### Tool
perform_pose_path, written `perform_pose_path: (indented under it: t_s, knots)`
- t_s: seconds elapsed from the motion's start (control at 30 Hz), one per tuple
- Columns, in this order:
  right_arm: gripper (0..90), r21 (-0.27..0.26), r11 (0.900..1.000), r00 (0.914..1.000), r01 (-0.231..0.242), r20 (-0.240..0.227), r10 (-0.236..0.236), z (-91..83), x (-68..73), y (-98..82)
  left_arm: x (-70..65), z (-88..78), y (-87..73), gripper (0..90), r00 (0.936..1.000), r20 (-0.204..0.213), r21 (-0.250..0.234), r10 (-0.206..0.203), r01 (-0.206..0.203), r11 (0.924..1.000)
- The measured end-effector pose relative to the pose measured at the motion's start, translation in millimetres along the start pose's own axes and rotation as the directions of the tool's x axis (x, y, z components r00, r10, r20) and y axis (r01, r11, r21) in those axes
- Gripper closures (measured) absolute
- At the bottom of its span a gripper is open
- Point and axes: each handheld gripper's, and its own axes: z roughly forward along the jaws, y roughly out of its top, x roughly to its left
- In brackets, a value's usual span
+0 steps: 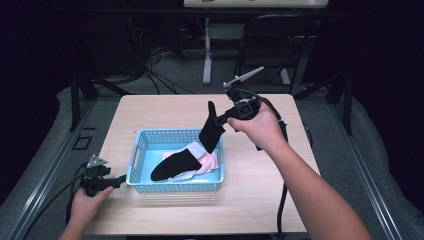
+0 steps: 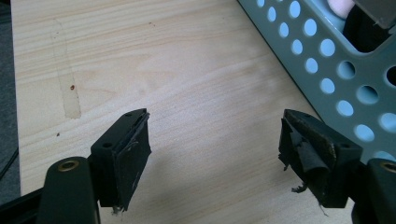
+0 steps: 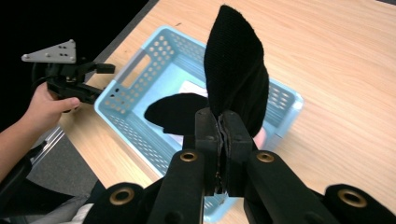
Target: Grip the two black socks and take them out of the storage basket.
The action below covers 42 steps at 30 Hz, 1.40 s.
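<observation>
I hold the right gripper [image 1: 218, 120] above the far right corner of the light blue perforated basket [image 1: 141, 142], which sits on the wooden table [image 1: 260, 195] toward its left and near side. In the right gripper view, my jaws are pressed together on the edge of a black sock [image 3: 236, 70]; the sock stands up past the jaw tips and widens to a rounded end. In the high view, that same black sock [image 1: 211, 131] hangs from the gripper, its lower end reaching down to about the basket's far right rim. I cannot tell whether it touches the rim.

Inside the basket lies a second black sock [image 1: 175, 164], stretched from the near left toward the middle, resting on a pink and white garment [image 1: 209, 161] at the right side of the basket floor.

My left gripper [image 1: 120, 180] sits low at the near left corner of the table, just beside the basket's left wall. In the left gripper view, its jaws stand wide apart with bare table between them and nothing held; the pads [image 2: 134, 154] are worn, with frayed lining on both. The basket wall [image 2: 336, 88] runs along the right side of that view, close to the right jaw. A faint stain [image 2: 70, 100] marks the wood at the left.
</observation>
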Motion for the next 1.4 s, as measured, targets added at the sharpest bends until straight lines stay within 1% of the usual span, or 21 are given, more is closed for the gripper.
perform_pose_path:
  t_s: [0.1,0.13,0.17,0.27,0.4,0.57,0.63,0.7,0.97,1.0,1.03,1.1,1.13,1.17,1.2,1.23,1.27,1.3,1.33,1.37,1.4]
  knots:
    - [87.4,-0.008,1.000,0.9996,-0.016,0.024,0.016,-10.1,-10.5,-6.6,0.2,-0.1,0.1,24.5,1.0000,0.000,0.005,0.003,-0.003,1.0000]
    - [87.4,-0.008,0.999,0.9989,-0.032,0.035,0.033,-14.9,-16.7,-10.7,0.0,0.2,0.0,24.6,1.0000,-0.001,0.002,0.002,-0.002,1.0000]
    - [87.4,-0.008,0.999,0.9989,-0.032,0.035,0.033,-14.9,-16.7,-10.7,0.0,0.2,0.0,24.5,1.0000,-0.001,0.002,0.002,-0.002,1.0000]
    - [87.4,0.000,0.998,0.9960,-0.069,0.056,0.069,-18.5,-31.5,-21.9,0.0,0.0,0.2,24.6,1.0000,-0.002,0.005,0.007,-0.007,1.0000]
    - [87.4,0.003,0.996,0.9934,-0.093,0.068,0.093,-15.5,-43.1,-32.7,-0.6,0.5,0.1,24.6,1.0000,-0.002,0.007,0.005,-0.005,1.0000]
    - [87.3,0.014,0.992,0.9888,-0.124,0.085,0.123,-6.3,-58.9,-46.5,-0.6,0.9,0.1,24.6,1.0000,-0.003,0.008,0.006,-0.006,1.0000]
    - [87.4,0.017,0.991,0.9876,-0.132,0.087,0.130,-4.3,-60.9,-48.3,-0.4,0.5,0.3,24.6,1.0000,-0.002,0.013,0.007,-0.007,0.9999]
    - [87.3,0.030,0.988,0.9855,-0.148,0.087,0.145,5.7,-68.9,-54.5,-0.6,1.0,0.1,24.6,1.0000,-0.004,0.008,0.007,-0.007,0.9999]
    - [87.3,0.055,0.981,0.9818,-0.185,0.056,0.182,27.8,-82.3,-66.6,-0.7,1.0,0.0,24.6,1.0000,-0.004,0.010,0.008,-0.008,0.9999]
    - [87.2,0.060,0.980,0.9807,-0.191,0.056,0.187,33.2,-88.1,-71.1,-0.7,0.9,-0.1,24.6,1.0000,-0.003,0.010,0.009,-0.009,0.9999]
    - [87.2,0.065,0.976,0.9771,-0.209,0.053,0.206,36.3,-93.0,-74.7,-0.6,0.9,-0.1,24.6,1.0000,-0.003,0.010,0.009,-0.009,0.9999]
    - [87.1,0.069,0.974,0.9758,-0.215,0.057,0.211,38.7,-96.8,-77.3,-0.6,0.9,-0.1,24.6,1.0000,-0.003,0.009,0.008,-0.008,0.9999]
    - [87.0,0.089,0.968,0.9708,-0.234,0.077,0.227,44.7,-107.5,-85.3,-0.6,0.9,0.0,24.6,1.0000,-0.003,0.010,0.009,-0.009,0.9999]
    - [87.0,0.089,0.968,0.9708,-0.234,0.077,0.227,44.7,-107.5,-85.3,-0.6,0.9,0.0,24.6,1.0000,-0.003,0.010,0.009,-0.009,0.9999]
    - [86.7,0.097,0.958,0.9602,-0.269,0.103,0.260,51.7,-119.9,-95.6,-0.8,1.2,0.0,24.5,1.0000,-0.002,0.011,0.009,-0.009,0.9999]
    - [86.7,0.097,0.958,0.9602,-0.269,0.103,0.260,51.7,-119.9,-95.6,-0.8,1.2,0.0,24.6,1.0000,-0.002,0.011,0.009,-0.009,0.9999]
    - [86.3,0.109,0.952,0.9538,-0.286,0.126,0.273,55.7,-130.9,-104.2,-1.0,1.4,0.0,24.6,0.9999,-0.003,0.012,0.010,-0.010,0.9999]
    - [86.3,0.109,0.952,0.9538,-0.286,0.126,0.273,55.7,-130.9,-104.2,-1.0,1.4,0.0,24.6,0.9999,-0.003,0.012,0.010,-0.010,0.9999]
    - [86.1,0.106,0.942,0.9416,-0.318,0.151,0.301,58.4,-137.5,-110.4,-1.3,1.6,0.0,24.6,0.9999,-0.002,0.016,0.010,-0.010,0.9998]
    - [86.1,0.106,0.942,0.9416,-0.318,0.151,0.301,58.4,-137.5,-110.4,-1.3,1.6,0.0,24.6,0.9999,-0.002,0.016,0.010,-0.010,0.9998]
    - [86.0,0.114,0.940,0.9387,-0.321,0.170,0.300,59.8,-141.1,-113.4,-1.4,1.7,0.0,24.6,0.9999,-0.003,0.016,0.011,-0.010,0.9998]
